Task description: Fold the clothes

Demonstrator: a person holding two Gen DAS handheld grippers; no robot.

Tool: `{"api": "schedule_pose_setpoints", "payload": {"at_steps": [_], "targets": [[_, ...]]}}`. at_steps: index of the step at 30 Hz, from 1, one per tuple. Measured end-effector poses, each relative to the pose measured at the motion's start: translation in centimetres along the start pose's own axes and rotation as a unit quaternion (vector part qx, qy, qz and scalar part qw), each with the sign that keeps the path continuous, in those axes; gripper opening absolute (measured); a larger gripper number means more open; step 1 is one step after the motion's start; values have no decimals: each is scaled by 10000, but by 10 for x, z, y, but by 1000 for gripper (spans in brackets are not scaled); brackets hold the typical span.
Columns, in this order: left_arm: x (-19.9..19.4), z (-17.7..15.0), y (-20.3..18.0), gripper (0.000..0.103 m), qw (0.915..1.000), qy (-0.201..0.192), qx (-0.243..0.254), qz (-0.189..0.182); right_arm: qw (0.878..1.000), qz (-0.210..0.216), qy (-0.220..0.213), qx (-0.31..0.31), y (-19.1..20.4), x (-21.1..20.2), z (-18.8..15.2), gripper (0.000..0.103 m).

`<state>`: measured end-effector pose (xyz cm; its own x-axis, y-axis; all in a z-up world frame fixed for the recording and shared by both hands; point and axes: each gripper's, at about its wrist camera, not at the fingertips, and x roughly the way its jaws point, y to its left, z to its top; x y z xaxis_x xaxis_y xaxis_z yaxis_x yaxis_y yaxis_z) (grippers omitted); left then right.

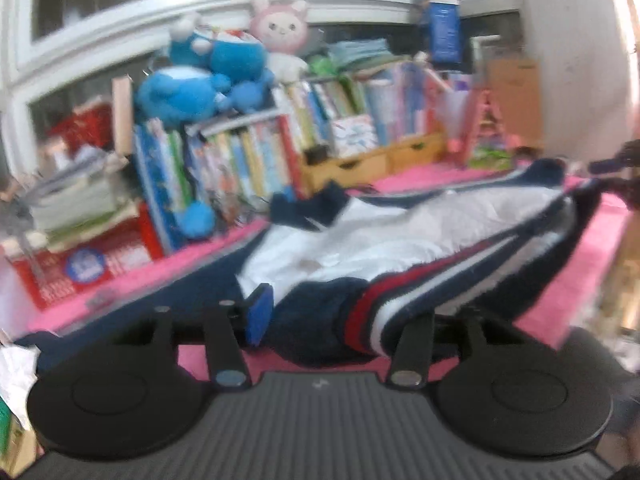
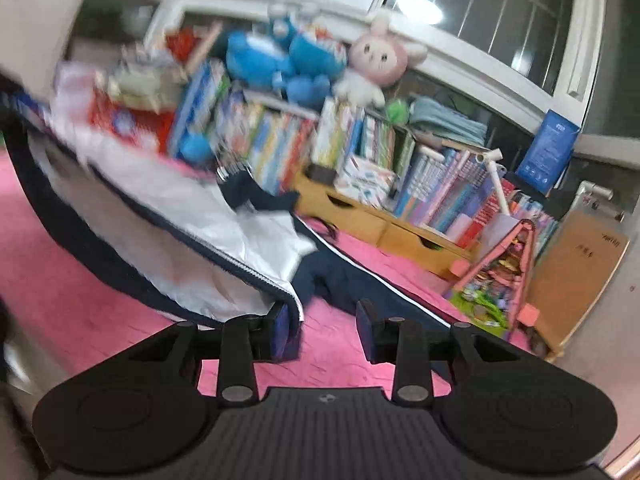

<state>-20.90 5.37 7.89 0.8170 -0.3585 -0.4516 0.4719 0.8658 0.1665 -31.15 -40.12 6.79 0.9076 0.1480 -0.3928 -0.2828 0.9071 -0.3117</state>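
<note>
navy jacket lies open on pink blanket

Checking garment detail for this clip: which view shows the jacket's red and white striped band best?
The left wrist view. The striped band lies close in front of the camera, running across the jacket on the pink cover. The right wrist view shows only the jacket's white lining, zipper edge and navy fabric; no stripes are visible there.
</note>
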Motion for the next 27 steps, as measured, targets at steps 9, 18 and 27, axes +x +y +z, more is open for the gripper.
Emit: {"api": "schedule_pose_setpoints", "payload": {"at_steps": [9, 18, 27], "targets": [[30, -80, -27, 54, 9868, 1499, 98, -599, 9879, 962, 1212, 131, 9, -3, -64, 48], [-20, -55, -4, 63, 9878, 1247, 408, -835, 9632, 2282, 1365, 390, -2, -20, -65, 53], [-29, -39, -8, 101, 9895, 363, 475, -1317, 9616, 2632, 14, 777, 50, 69, 1, 97]]}}
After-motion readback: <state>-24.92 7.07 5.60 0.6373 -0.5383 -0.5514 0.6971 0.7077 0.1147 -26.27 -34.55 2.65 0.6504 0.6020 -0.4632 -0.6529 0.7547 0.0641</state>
